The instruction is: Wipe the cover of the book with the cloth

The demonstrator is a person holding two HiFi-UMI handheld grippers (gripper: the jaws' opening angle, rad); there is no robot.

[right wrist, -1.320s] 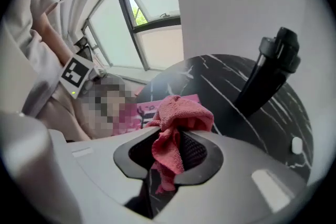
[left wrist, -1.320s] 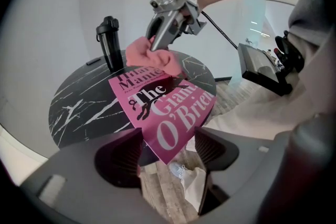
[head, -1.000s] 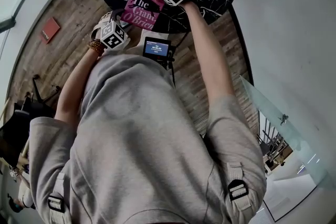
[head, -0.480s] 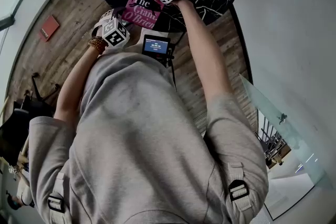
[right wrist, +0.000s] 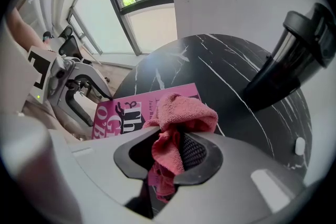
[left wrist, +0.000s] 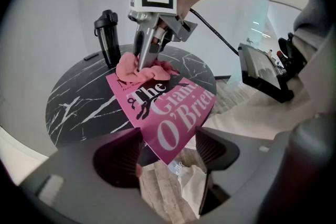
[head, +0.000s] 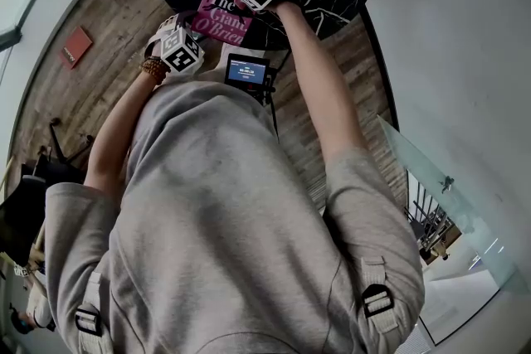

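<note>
The wipe looks under way: the right hand-held gripper (right wrist: 176,150) has its jaws clamped on a bunched pink cloth (right wrist: 184,113), which rests on the far end of the book (left wrist: 173,113); most of its pink cover towards the person lies bare and probably awaits a pass. The book lies on the dark marbled surface (left wrist: 79,107), its near corner overhanging the edge. At that corner the left hand-held gripper (left wrist: 169,150) stands with jaws apart, gripping nothing. Beyond the book stands a black bottle (left wrist: 107,36), well clear of the wiping path
</note>
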